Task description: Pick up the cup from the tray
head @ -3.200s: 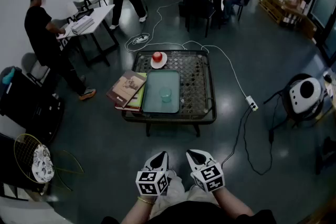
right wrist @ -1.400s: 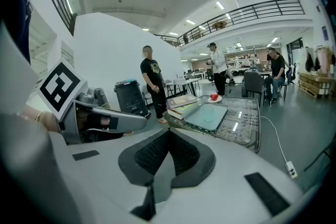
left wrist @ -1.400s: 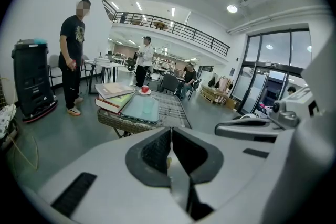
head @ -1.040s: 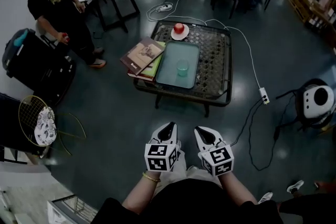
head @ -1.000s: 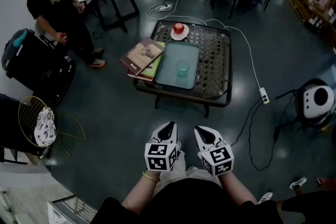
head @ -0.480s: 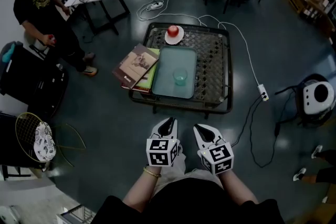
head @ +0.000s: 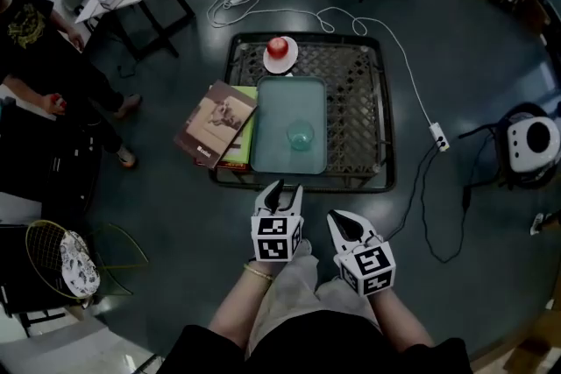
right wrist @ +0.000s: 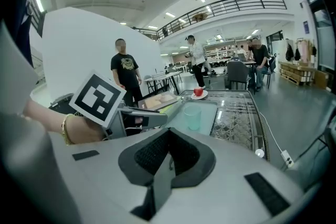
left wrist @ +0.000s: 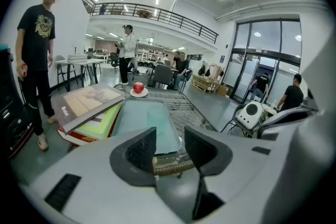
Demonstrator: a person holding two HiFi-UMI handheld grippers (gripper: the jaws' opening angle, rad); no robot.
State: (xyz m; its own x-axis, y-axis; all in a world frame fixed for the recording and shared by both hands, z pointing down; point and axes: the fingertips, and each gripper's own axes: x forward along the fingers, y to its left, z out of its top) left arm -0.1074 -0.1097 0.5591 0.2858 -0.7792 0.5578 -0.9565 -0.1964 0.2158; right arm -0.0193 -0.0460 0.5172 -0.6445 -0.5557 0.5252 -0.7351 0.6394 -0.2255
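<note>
A translucent green cup (head: 300, 135) stands upright in a pale teal tray (head: 273, 144) on a low wicker-topped table (head: 355, 123). In the right gripper view the cup (right wrist: 192, 117) stands ahead in the tray (right wrist: 206, 112). My left gripper (head: 278, 187) hangs just short of the table's near edge. Its jaws are opening, with nothing between them (left wrist: 169, 139), and the tray (left wrist: 134, 118) lies beyond. My right gripper (head: 338, 220) is lower and further back, its jaws shut (right wrist: 168, 132) and empty.
A red apple (head: 278, 46) sits on a white plate at the table's far end. A stack of books (head: 217, 123) overhangs the table's left side. A white cable (head: 412, 92) and power strip lie on the floor to the right. A person (head: 39, 48) stands at the left.
The view has closed in on the table. My left gripper has moved forward to the table's near edge and its jaws have parted. The right gripper stays back, shut.
</note>
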